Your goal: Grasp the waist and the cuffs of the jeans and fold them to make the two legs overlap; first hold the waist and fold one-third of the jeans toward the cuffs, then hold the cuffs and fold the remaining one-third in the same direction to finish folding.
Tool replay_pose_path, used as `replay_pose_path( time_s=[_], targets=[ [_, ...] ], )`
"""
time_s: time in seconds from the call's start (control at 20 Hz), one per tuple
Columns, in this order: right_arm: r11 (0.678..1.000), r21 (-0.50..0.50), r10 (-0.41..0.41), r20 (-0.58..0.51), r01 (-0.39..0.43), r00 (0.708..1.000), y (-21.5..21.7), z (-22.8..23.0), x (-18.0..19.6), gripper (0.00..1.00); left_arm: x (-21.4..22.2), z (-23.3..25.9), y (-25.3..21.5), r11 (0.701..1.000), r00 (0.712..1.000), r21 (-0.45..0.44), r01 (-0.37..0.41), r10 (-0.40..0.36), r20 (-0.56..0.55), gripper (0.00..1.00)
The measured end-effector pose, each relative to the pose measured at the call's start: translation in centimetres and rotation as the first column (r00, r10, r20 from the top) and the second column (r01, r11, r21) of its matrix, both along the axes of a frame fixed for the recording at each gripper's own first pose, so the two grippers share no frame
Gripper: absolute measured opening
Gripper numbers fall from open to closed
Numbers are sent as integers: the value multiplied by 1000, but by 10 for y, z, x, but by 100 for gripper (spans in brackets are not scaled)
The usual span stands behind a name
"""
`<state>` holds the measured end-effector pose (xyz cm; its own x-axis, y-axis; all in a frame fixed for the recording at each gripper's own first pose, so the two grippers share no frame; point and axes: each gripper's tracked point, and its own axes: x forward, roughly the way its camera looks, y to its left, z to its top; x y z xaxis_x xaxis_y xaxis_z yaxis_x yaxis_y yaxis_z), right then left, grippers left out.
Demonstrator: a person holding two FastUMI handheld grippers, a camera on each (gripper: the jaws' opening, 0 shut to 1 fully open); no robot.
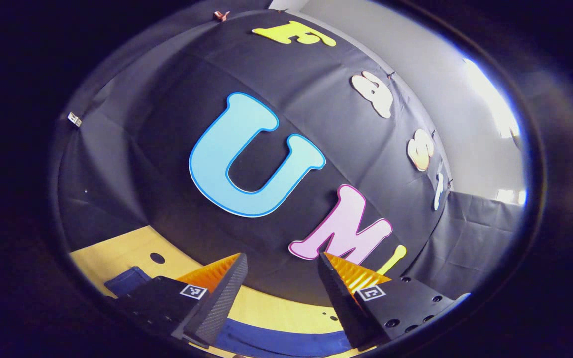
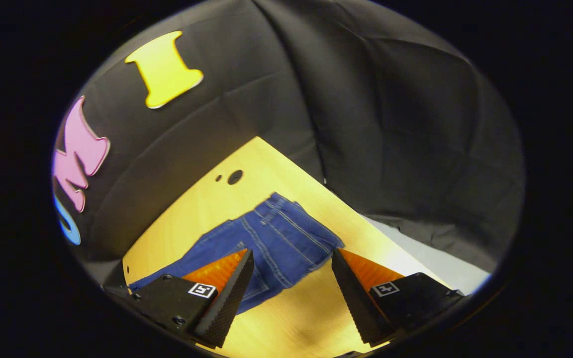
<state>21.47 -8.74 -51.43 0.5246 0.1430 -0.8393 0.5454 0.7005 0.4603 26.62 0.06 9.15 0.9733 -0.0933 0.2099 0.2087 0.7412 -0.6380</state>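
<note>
The jeans [image 2: 266, 243] are laid flat on the bench [image 2: 311, 308], seen in the right gripper view. The right tool [image 2: 291, 263] is held wide apart above them, gripping nothing. The left tool [image 1: 281, 263] is likewise spread, empty, raised toward the booth wall.

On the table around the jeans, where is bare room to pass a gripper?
Right gripper view: bare table lies in front of the jeans, between the open jaws, and behind them toward the two holes. The strip between the jeans and the table's right edge is narrow.
</note>
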Motion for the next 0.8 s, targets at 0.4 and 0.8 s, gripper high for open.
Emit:
replay_pose_path(
  time_s=[0.4,0.8],
  targets=[
    [971,25,-232,-119,236,965,-27,-50,16,95,-30,26,-23,982,999,187,-37,29,43,95],
    [973,39,-227,-16,227,974,-16,-19,45,14,-15,-23,2,946,968,284,-159,206,-145,95]
  ],
)
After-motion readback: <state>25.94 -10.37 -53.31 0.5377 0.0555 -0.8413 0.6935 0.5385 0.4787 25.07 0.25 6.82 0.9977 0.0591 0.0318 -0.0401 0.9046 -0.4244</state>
